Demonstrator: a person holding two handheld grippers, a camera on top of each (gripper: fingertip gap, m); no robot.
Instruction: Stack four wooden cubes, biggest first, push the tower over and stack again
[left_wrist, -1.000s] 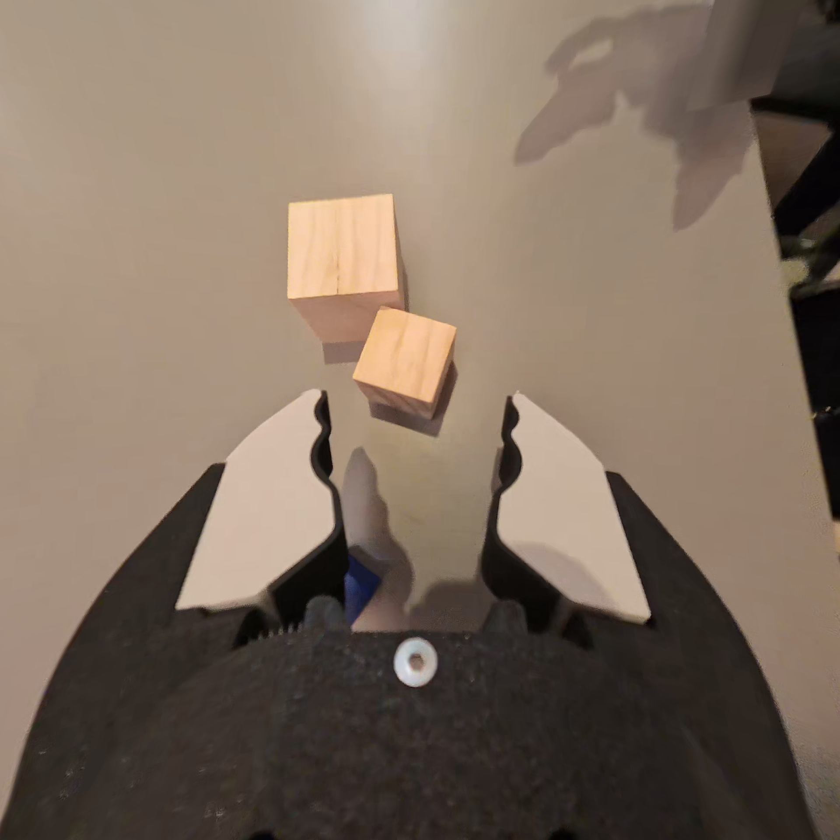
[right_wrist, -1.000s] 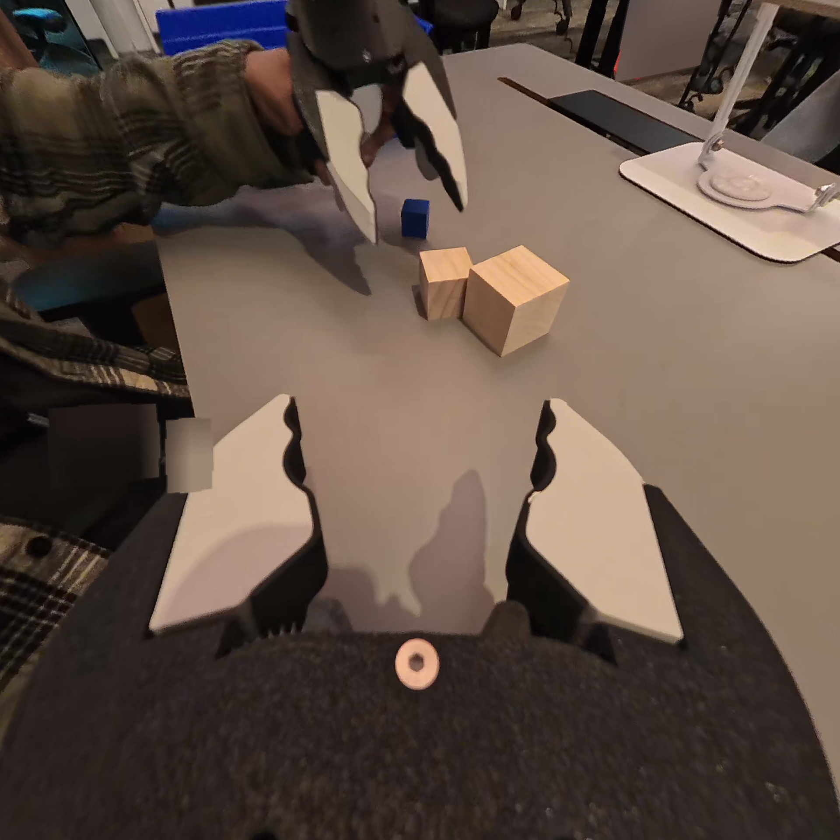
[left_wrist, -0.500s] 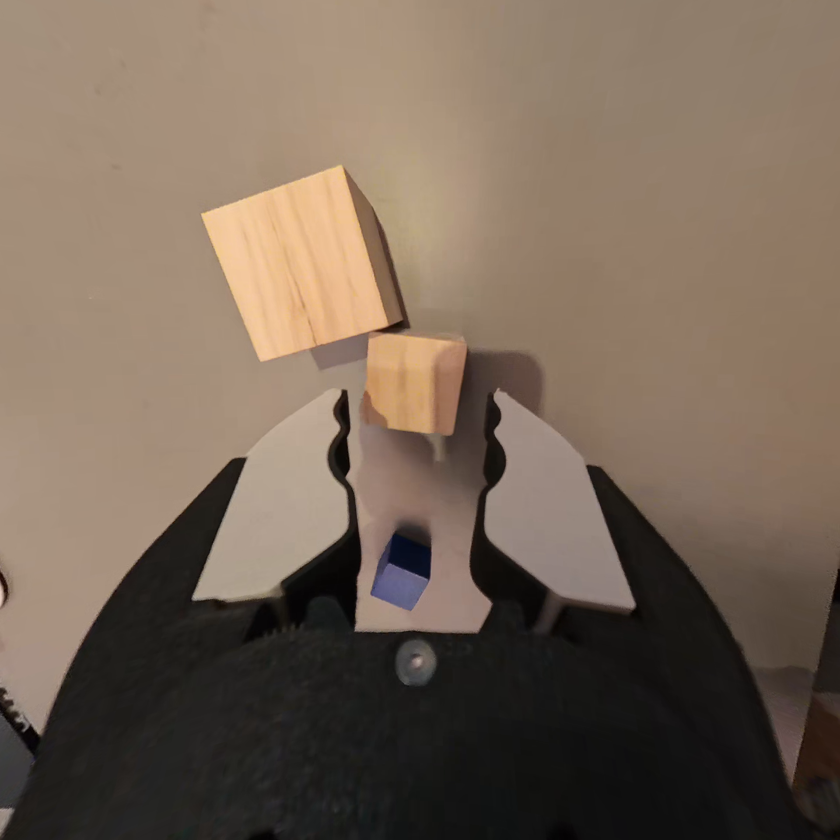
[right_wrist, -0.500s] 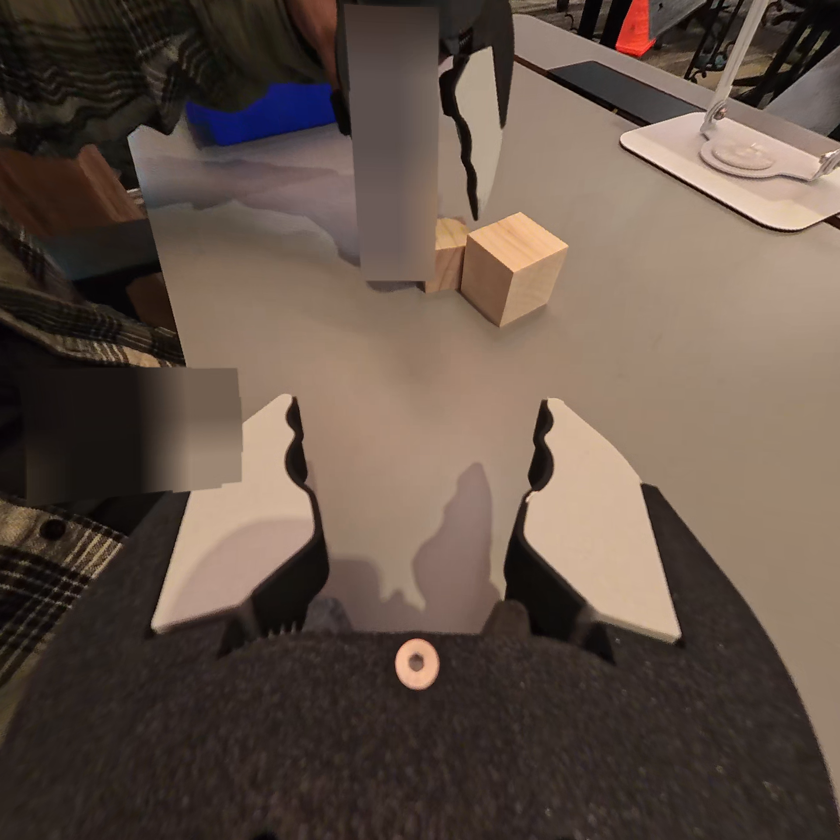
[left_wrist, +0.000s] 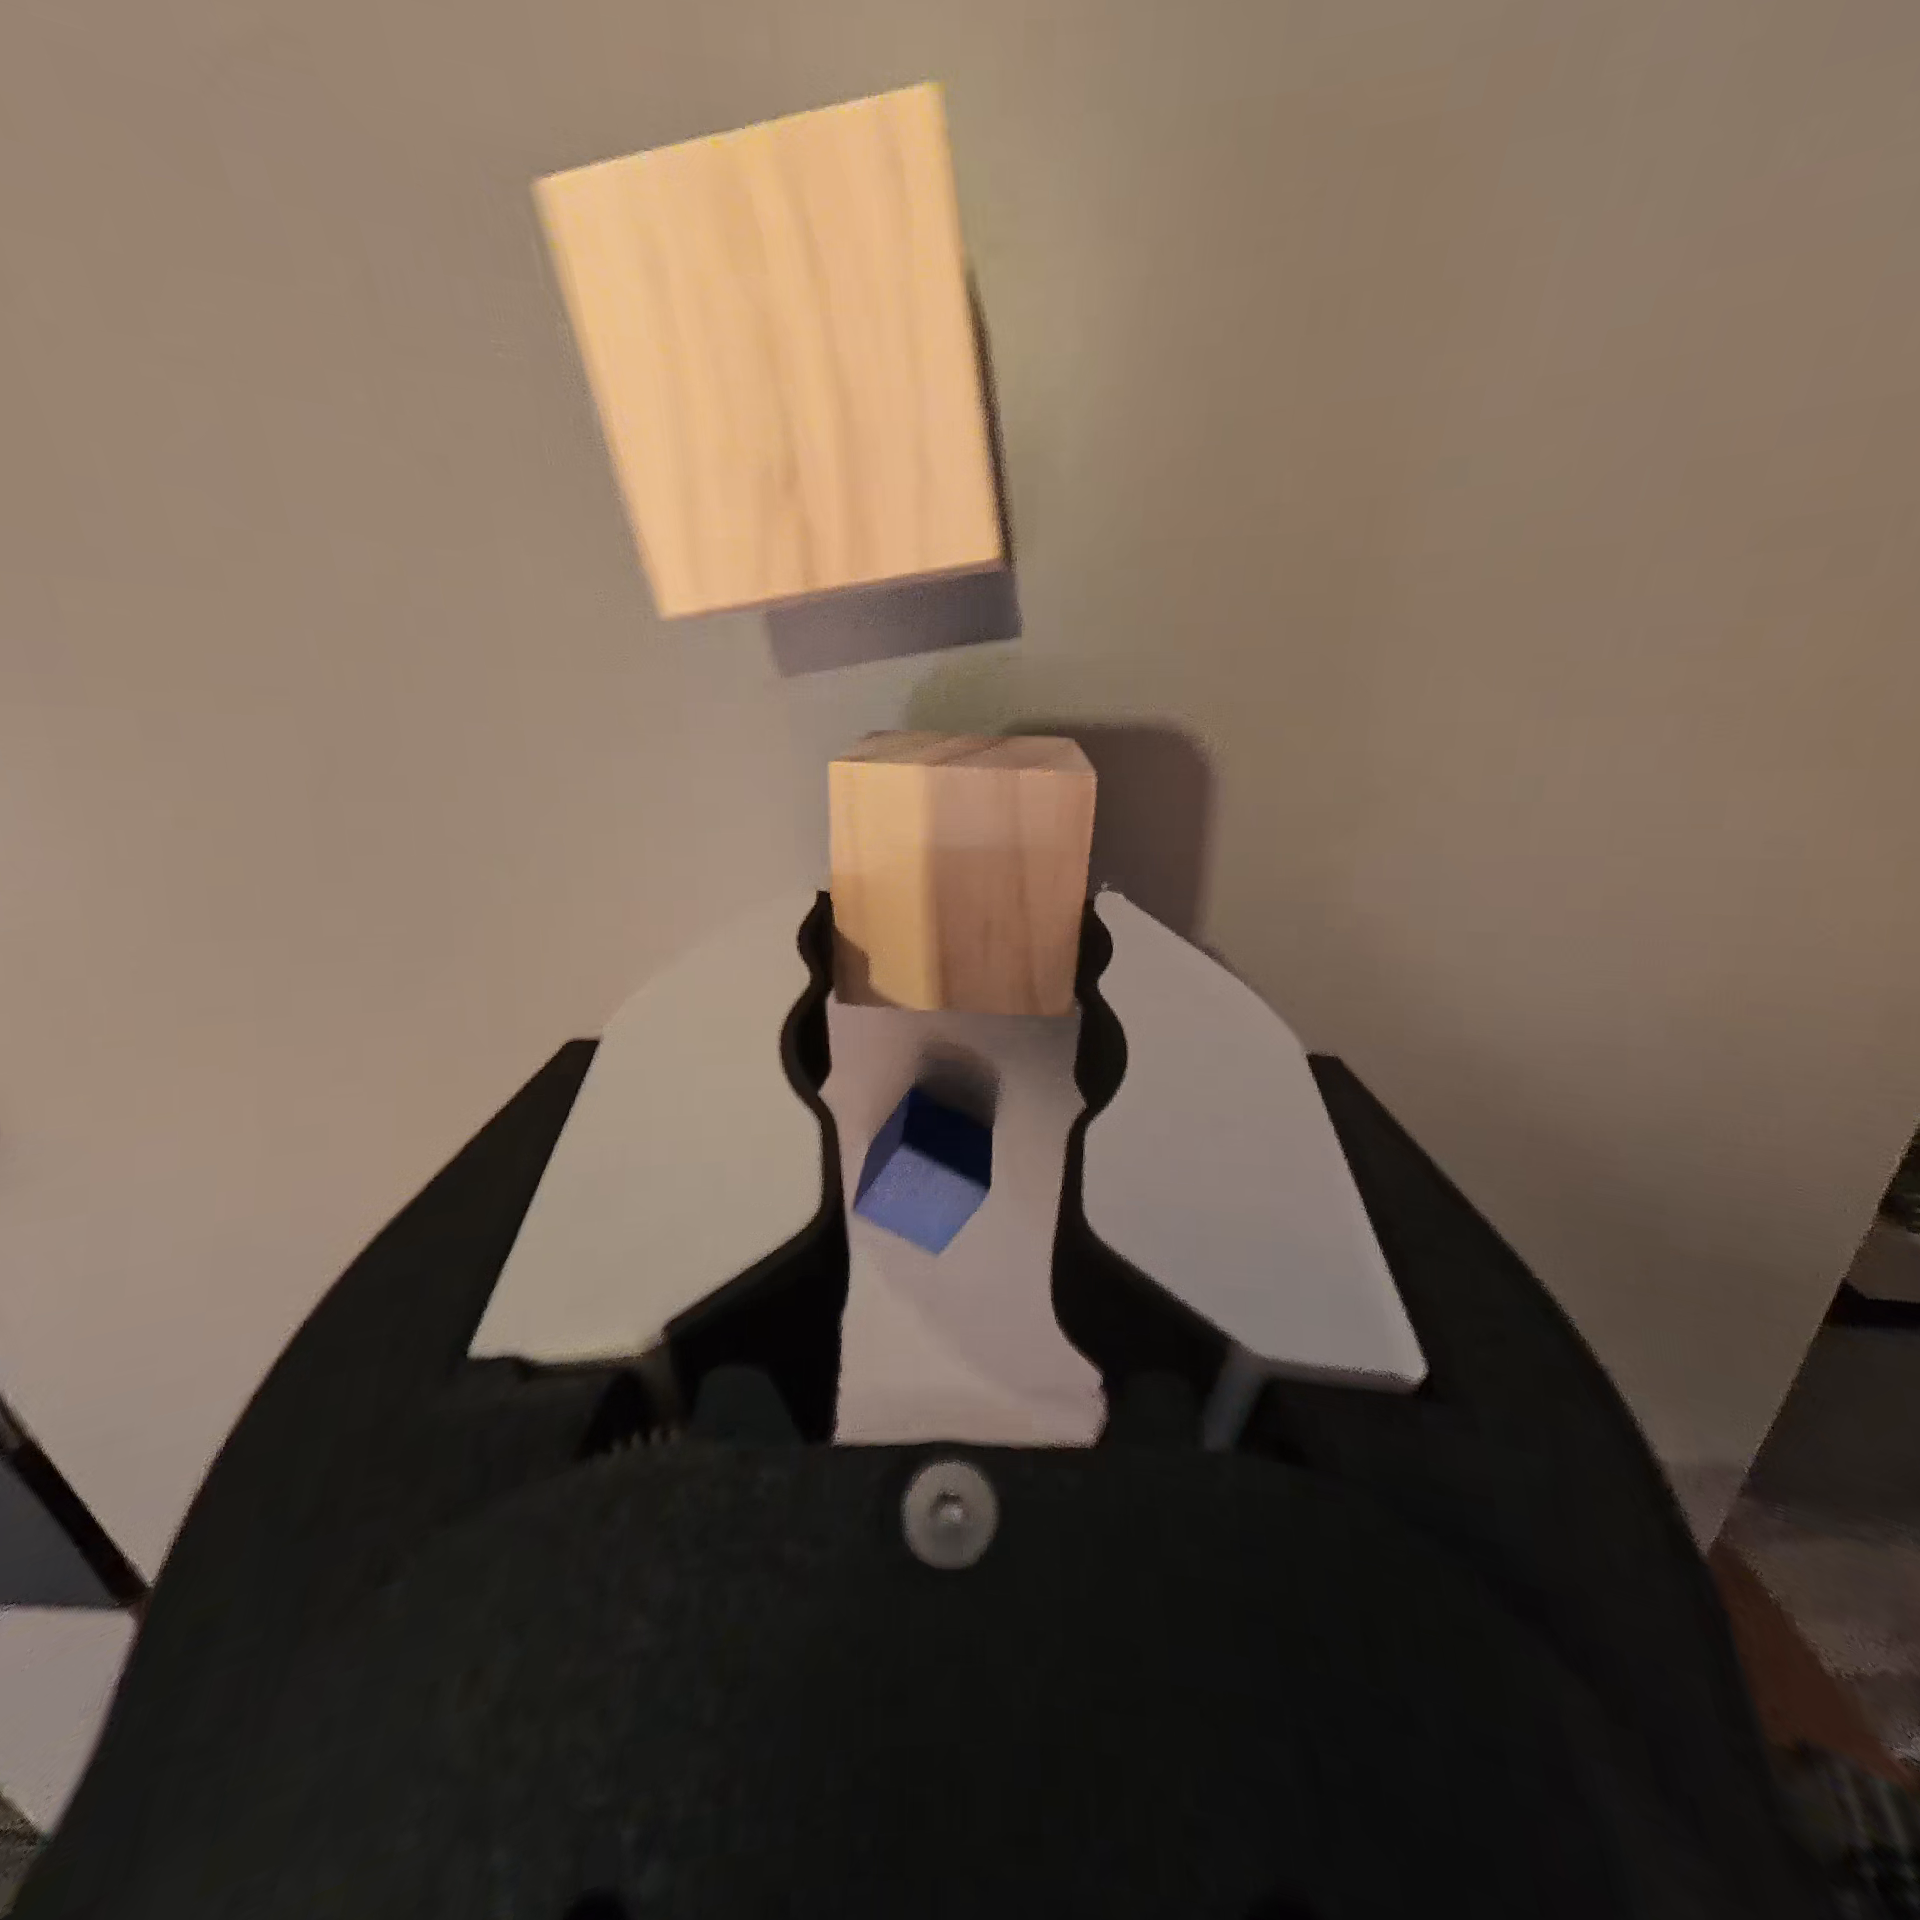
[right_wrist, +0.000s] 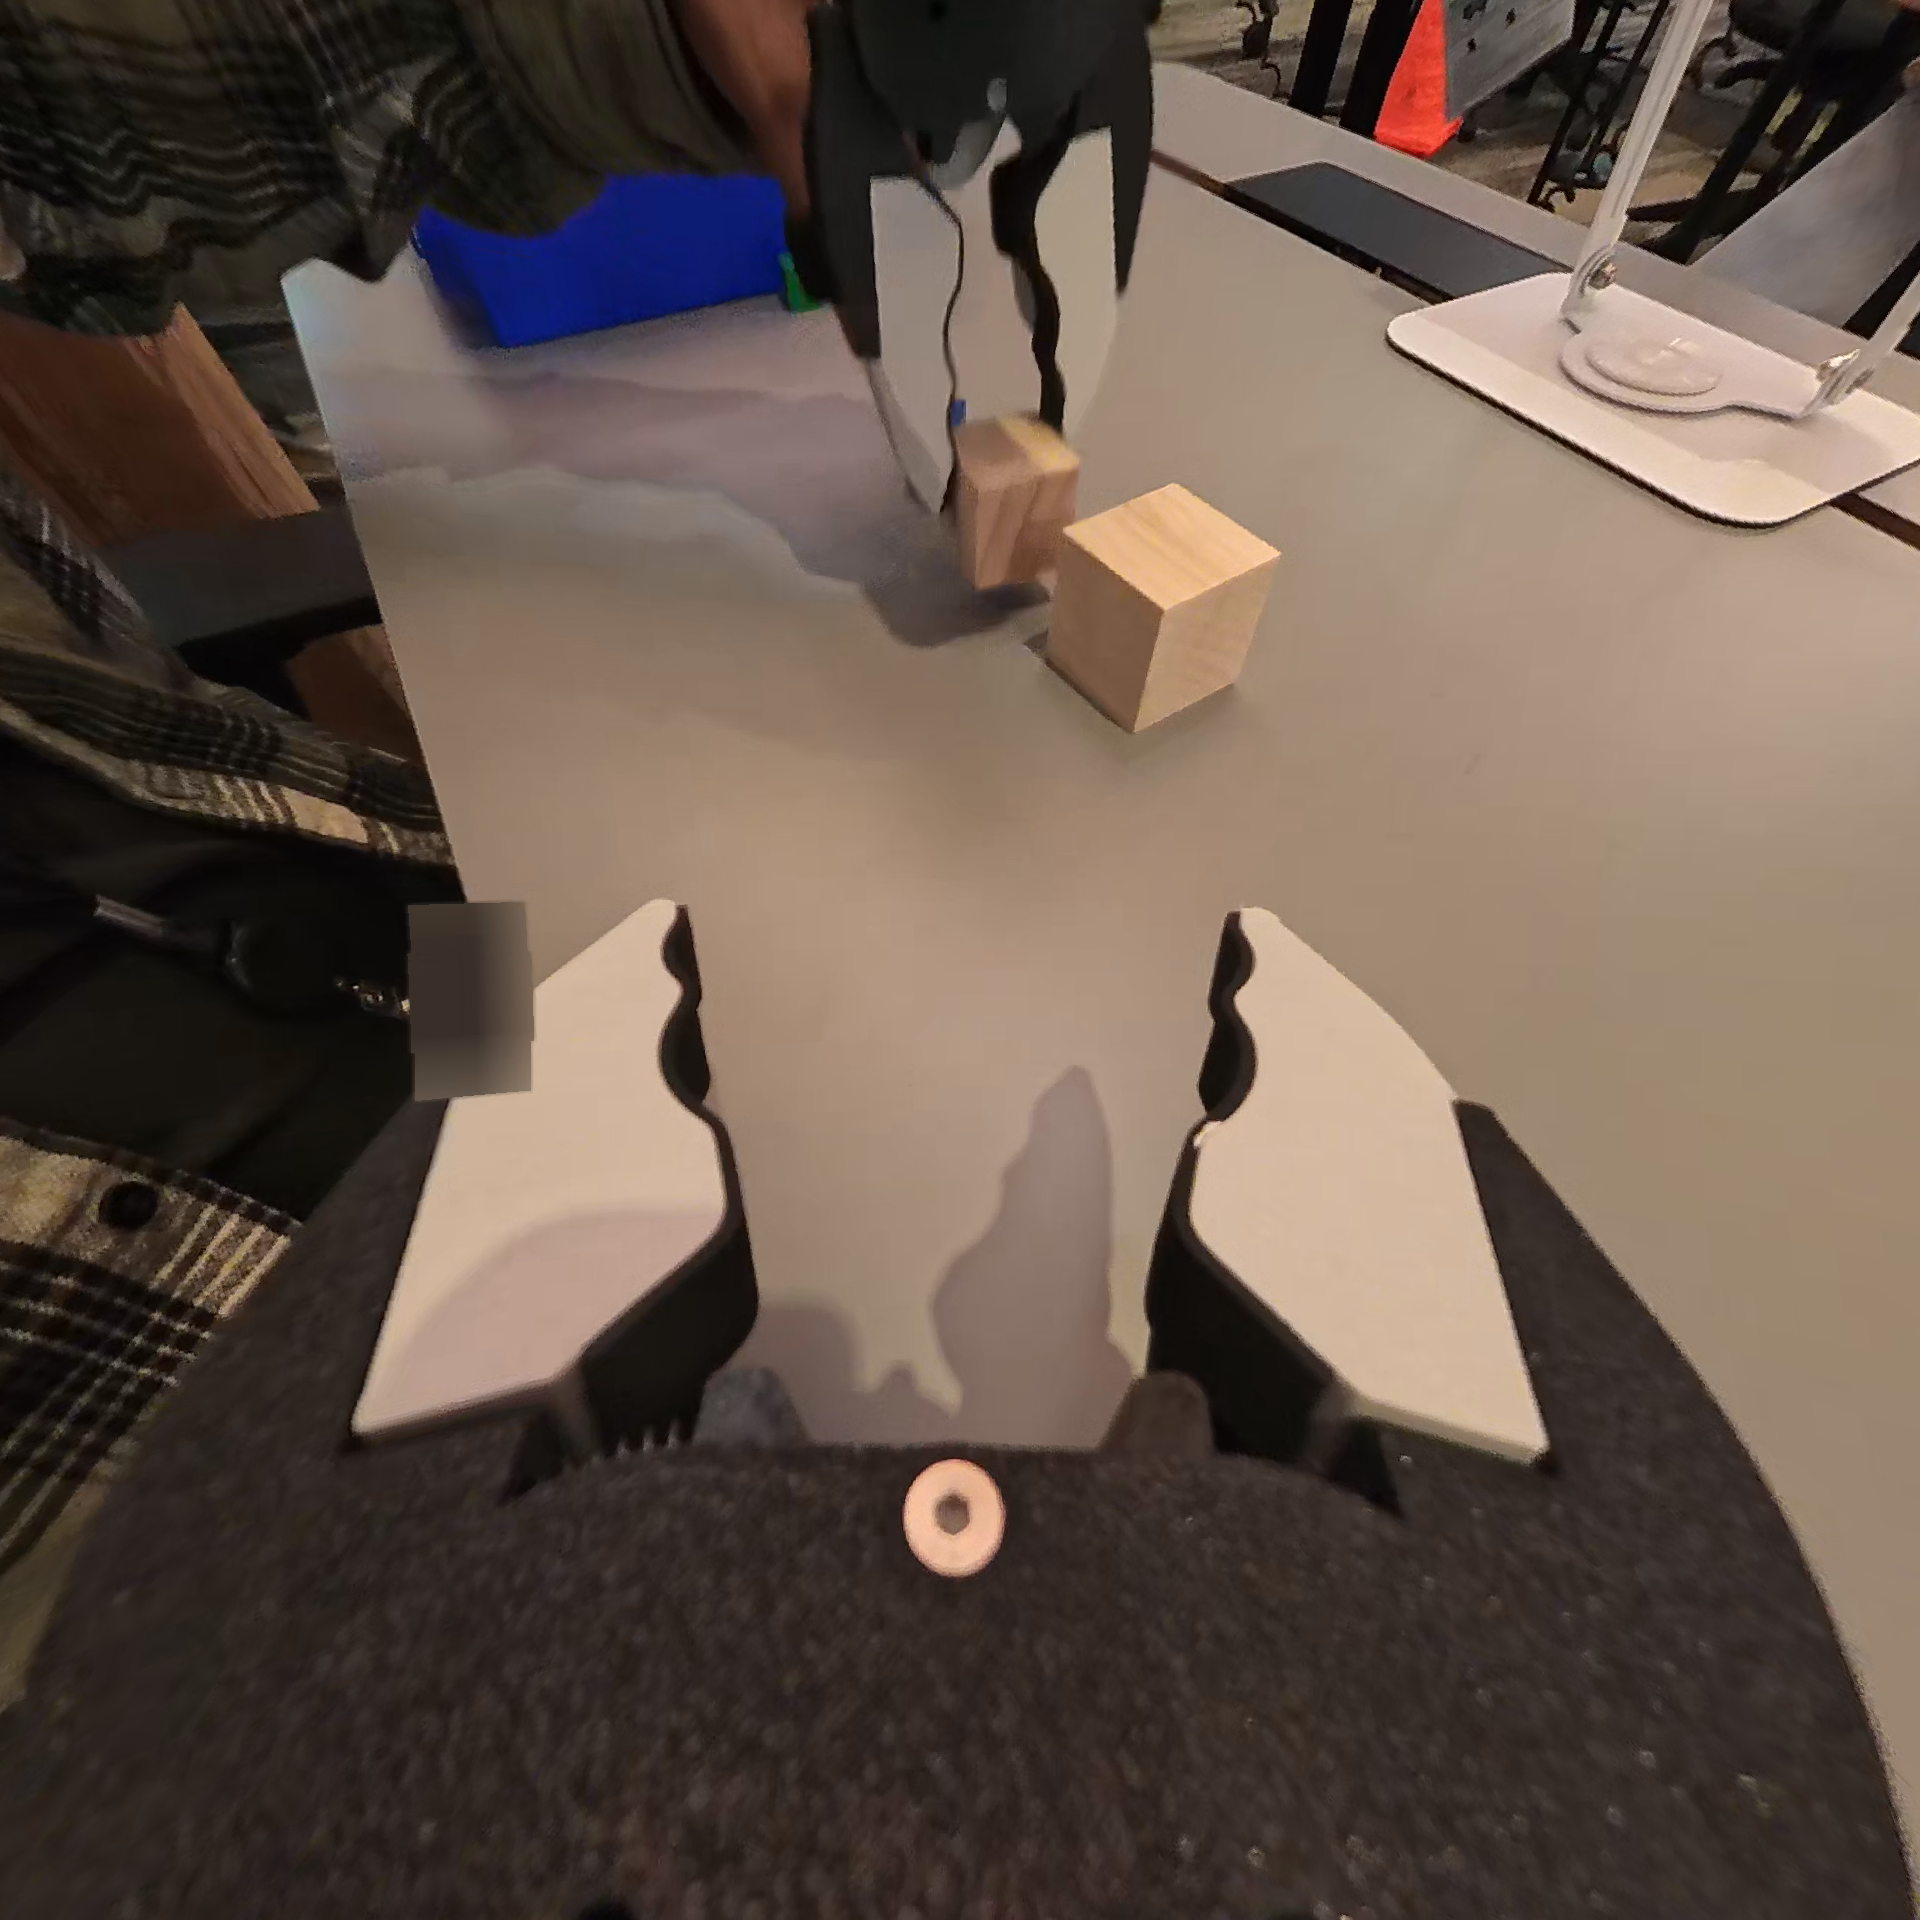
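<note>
Left hand-held gripper (left_wrist: 961, 940), wide open a second ago, now closed on medium wooden cube (left_wrist: 961, 873), fingertips touching both sides; cube seems just off worktop (right_wrist: 1351, 935), blur prevents certainty. Large cube (left_wrist: 774, 353) just beyond, apart, mid-worktop. Small blue cube (left_wrist: 925, 1184) below, toward near edge. Right hand-held gripper (right_wrist: 956, 997) unchanged: wide open, empty. Judgement: second-tier placement next.
</note>
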